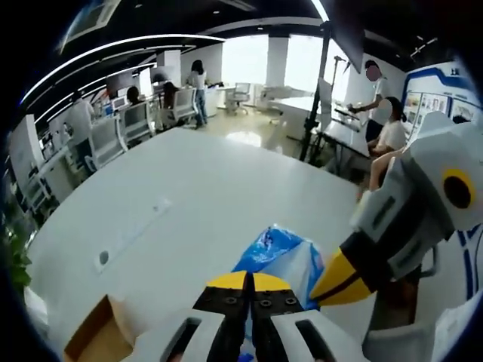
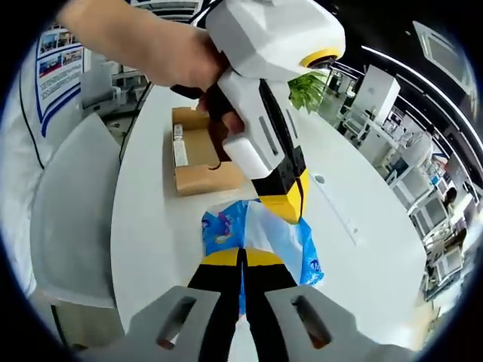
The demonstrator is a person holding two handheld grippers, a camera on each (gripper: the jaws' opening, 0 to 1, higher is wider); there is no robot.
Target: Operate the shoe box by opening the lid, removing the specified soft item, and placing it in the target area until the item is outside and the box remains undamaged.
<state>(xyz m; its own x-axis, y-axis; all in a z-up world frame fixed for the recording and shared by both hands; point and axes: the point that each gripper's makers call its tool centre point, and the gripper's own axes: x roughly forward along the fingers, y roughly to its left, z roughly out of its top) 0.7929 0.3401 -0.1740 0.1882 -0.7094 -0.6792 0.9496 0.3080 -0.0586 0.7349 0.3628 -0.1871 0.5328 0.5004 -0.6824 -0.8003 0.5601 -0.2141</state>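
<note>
A soft blue-and-white plastic package (image 1: 285, 255) (image 2: 266, 235) sits just over the white table (image 1: 196, 196), between both grippers. My left gripper (image 1: 249, 280) has its yellow-tipped jaws pressed together at the package's near edge. In the right gripper view it (image 2: 290, 205) comes down from above in a hand and meets the package's far edge. My right gripper (image 2: 243, 258) is shut too, with blue plastic showing along the jaw line. Its yellow tip (image 1: 338, 280) touches the package's right side. The open cardboard shoe box (image 2: 198, 154) (image 1: 92, 338) stands apart on the table.
A grey chair (image 2: 72, 196) stands at the table's edge near the box. A cable slot (image 1: 132, 234) runs along the table top. Office desks, chairs and several people fill the room behind. A potted plant (image 2: 311, 87) stands past the table.
</note>
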